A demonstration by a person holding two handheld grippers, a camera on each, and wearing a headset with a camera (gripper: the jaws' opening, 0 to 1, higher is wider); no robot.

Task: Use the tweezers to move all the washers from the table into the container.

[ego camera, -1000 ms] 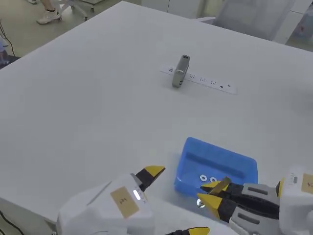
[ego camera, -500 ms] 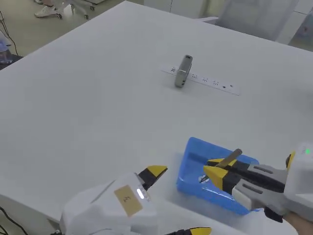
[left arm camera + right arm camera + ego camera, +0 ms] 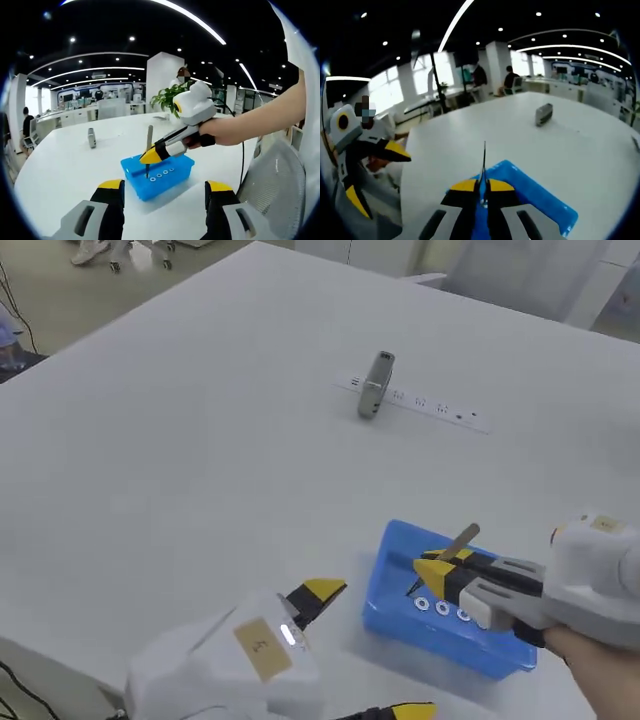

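No readable text, mark on tan sticker [image 3: 262, 645] blurred, power strip [image 3: 440, 410] markings too small

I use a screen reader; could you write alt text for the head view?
The right gripper, shut on tweezers, holds their tips inside a blue container with washers in it. The open left gripper is nearby over the white table.

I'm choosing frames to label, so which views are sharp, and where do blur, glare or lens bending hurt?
Head view: even light, the container and washers sharp, shadows faint. Left gripper view: fisheye bends the ceiling lights into arcs, centre fairly clear. Right gripper view: softest, windows blown out, tweezers a thin dark line.
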